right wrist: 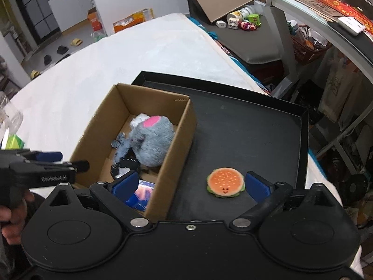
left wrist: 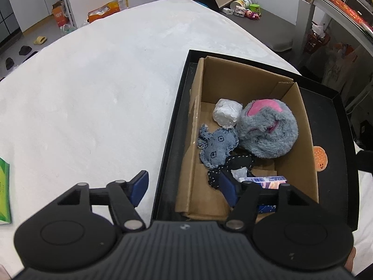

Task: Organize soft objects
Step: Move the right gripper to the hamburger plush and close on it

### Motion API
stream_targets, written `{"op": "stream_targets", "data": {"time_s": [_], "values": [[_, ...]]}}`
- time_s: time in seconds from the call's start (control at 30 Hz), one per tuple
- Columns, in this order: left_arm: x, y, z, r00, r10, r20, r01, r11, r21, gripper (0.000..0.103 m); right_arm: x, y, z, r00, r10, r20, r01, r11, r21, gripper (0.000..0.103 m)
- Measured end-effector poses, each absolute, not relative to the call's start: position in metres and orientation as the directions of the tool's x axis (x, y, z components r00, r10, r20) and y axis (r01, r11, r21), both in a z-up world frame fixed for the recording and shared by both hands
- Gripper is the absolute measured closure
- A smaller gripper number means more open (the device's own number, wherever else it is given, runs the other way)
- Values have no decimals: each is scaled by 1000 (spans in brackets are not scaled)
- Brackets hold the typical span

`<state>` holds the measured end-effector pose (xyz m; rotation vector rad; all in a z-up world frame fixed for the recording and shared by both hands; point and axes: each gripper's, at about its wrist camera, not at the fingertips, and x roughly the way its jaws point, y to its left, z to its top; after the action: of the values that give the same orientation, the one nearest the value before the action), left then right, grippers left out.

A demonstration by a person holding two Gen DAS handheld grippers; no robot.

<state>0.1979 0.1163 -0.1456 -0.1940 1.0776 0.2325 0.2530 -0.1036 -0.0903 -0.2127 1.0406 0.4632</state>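
The burger plush (right wrist: 225,182) lay flat on the floor of the black tray (right wrist: 256,126), just outside the right wall of the cardboard box (right wrist: 177,140), with its smiling face turned toward the right-wrist camera. It sat near the right gripper (right wrist: 190,184), at about two o'clock from the midpoint between the fingertips and close against the inside of the right-hand finger. That gripper's jaws stood very wide and held nothing; its other finger hung over the box's near corner. Being round, the plush offered no long axis to line up with.

The left gripper (left wrist: 186,186) straddled the box's left wall, jaws parted and empty. From there the plush (left wrist: 320,159) showed at about two o'clock, beyond the box's far wall, so the right hand was judged the nearer one for the pickup.

Farther in, the box held a blue packet (left wrist: 268,182), a black stitched cloth (left wrist: 235,163), a denim toy (left wrist: 216,148), a grey and pink plush (left wrist: 268,130) and a white wad (left wrist: 227,115). Beyond lay the white bedcover (left wrist: 105,81).
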Motion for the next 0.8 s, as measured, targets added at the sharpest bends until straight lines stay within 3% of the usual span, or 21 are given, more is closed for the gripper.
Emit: {"op": "stream_targets", "data": {"time_s": [0.47,0.8], "values": [[204,103,-142,422,134,-897,-295,956,4,34,289,-120,-116,344,277,-897,-515,855,67,3],[216,87,-148,394,161,-905,-275,960,51,34,308,-148,-149,289,320,-902,-449,878,167,3]]}}
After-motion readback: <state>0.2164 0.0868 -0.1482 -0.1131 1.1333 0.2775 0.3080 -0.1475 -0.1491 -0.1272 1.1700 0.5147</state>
